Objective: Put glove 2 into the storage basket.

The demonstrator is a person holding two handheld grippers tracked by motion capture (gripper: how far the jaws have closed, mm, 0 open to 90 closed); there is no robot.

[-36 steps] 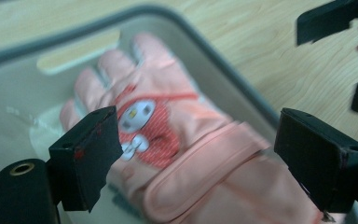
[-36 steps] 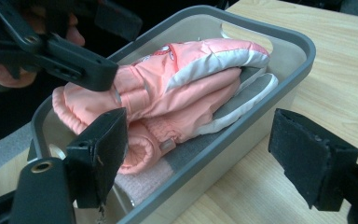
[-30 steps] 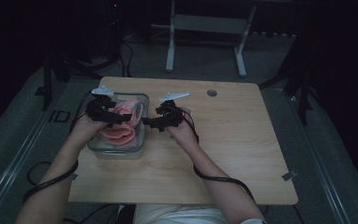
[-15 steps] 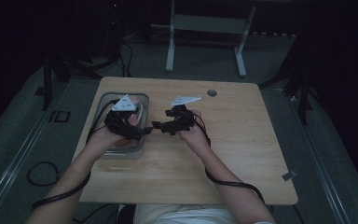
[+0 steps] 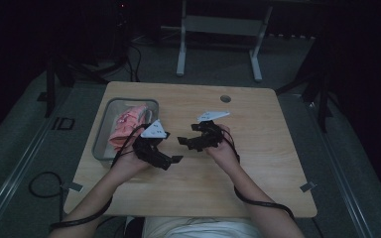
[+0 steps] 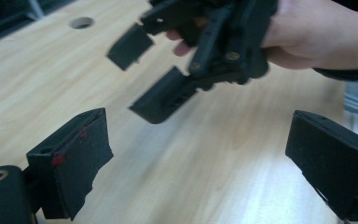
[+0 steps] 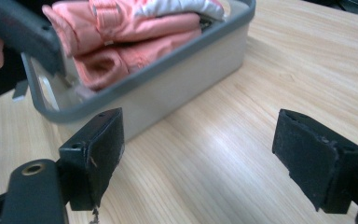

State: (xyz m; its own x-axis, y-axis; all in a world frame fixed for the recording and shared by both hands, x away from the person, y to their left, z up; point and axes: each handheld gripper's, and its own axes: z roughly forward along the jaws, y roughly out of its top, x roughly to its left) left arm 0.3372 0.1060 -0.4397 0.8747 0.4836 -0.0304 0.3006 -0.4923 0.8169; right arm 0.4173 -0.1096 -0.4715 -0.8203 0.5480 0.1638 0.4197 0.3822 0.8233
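Note:
A grey bin [image 5: 100, 130] stands on the left of the wooden table [image 5: 263, 158] and holds a folded pink garment [image 5: 127, 125]. My left gripper [image 5: 171, 161] hovers just right of the bin, open, with nothing between its jaws. My right gripper [image 5: 185, 136] faces it from the right, also open and empty. In the left gripper view, my left gripper [image 6: 200, 172] points at the right gripper [image 6: 168, 70] and the hand holding it. From my right gripper [image 7: 205, 163] I see the bin [image 7: 177, 88] and the garment [image 7: 135, 37] close ahead.
A round cable hole [image 5: 225, 98] sits near the table's far edge. A metal stand [image 5: 181, 44] rises on the floor beyond the table. A black cable [image 5: 39, 186] loops on the floor at the left. Bare tabletop lies to the right of both hands.
Both grippers have pulled back from the bin toward the table's middle. The left one moved right, off the garment, which stays in the bin.

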